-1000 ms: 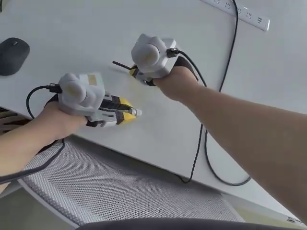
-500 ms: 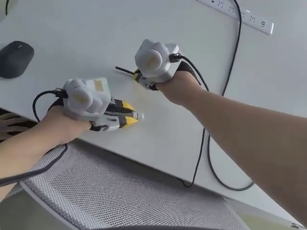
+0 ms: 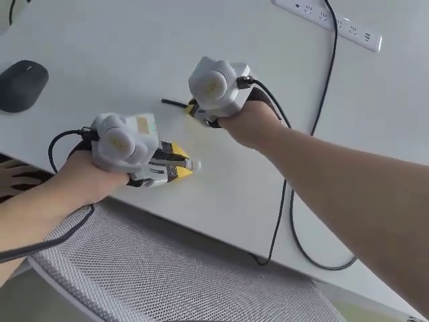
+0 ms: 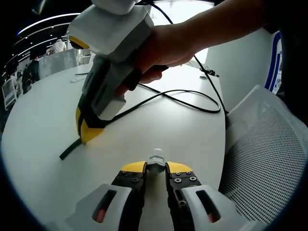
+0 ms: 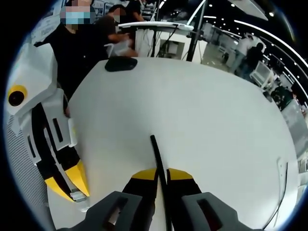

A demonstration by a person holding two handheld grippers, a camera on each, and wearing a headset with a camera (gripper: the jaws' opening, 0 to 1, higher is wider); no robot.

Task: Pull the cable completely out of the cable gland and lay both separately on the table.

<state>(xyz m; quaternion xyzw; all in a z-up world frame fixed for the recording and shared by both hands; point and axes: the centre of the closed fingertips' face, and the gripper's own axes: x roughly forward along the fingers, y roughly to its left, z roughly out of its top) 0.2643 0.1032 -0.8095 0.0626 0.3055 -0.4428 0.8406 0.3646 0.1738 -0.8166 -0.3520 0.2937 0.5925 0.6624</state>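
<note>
In the head view, the left tongs [image 3: 182,168] sit low over the white surface [image 3: 100,40] near its front edge. They are nipped on the white gland [image 3: 195,164], which pokes out to the right. Just beyond, the right tongs [image 3: 192,109] clamp the black cable [image 3: 172,102], whose free end points left. Gland and cable are apart.

In the left gripper view, the jaws are nearly closed and the gland sits pinched between the yellow tips, its axis pointing forward. The cable slants out from the right tongs.

In the right gripper view, the jaws are closed to a slit on the cable, which runs straight ahead over the surface.
</note>
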